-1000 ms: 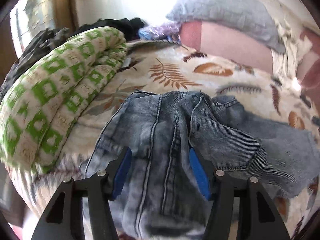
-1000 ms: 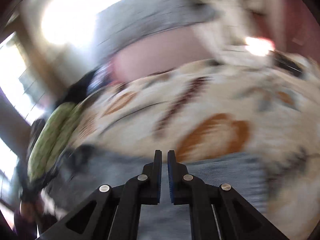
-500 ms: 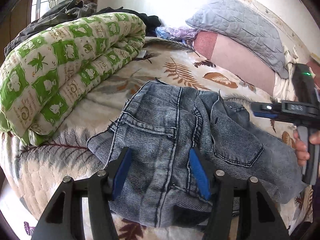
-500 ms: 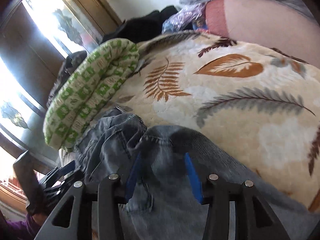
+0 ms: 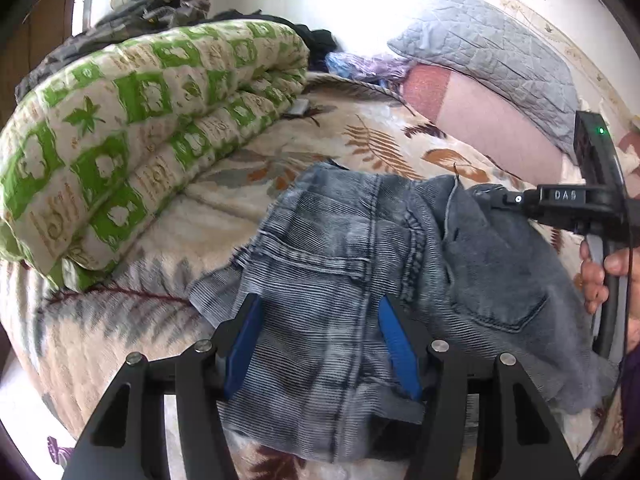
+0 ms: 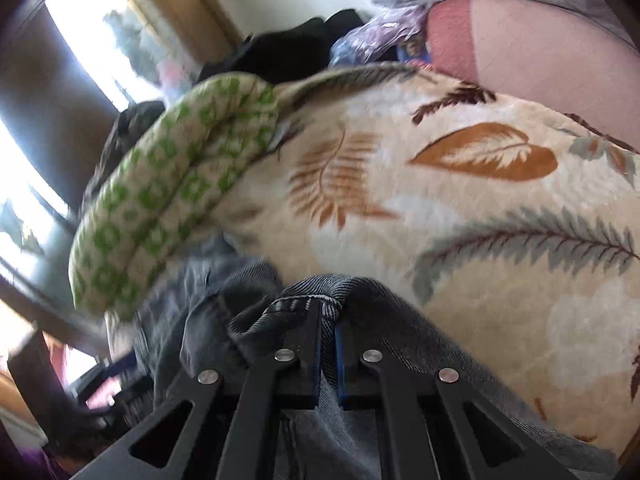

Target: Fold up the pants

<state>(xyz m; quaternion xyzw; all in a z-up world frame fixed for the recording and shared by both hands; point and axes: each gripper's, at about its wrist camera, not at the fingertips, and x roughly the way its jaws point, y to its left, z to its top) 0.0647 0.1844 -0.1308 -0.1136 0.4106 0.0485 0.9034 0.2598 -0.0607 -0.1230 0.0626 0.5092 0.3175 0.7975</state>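
Blue-grey denim pants (image 5: 360, 264) lie crumpled on the leaf-patterned bedspread (image 5: 224, 216). My left gripper (image 5: 320, 320) is open just above the near part of the pants, its blue pads (image 5: 244, 340) on either side of a seam. My right gripper (image 6: 328, 320) is shut on the waistband edge of the pants (image 6: 304, 300). In the left wrist view the right gripper (image 5: 496, 200) reaches in from the right at the pants' far right edge, with the hand behind it.
A rolled green-and-cream quilt (image 5: 132, 120) lies along the left of the bed. Grey and pink pillows (image 5: 492, 64) are at the head. Dark clothes (image 5: 160, 8) are piled behind the quilt by the window. The bed's near edge is just below my left gripper.
My right gripper has closed on the pants' waistband; half a second ago it was open over it. My left gripper stays open and has pulled back slightly.
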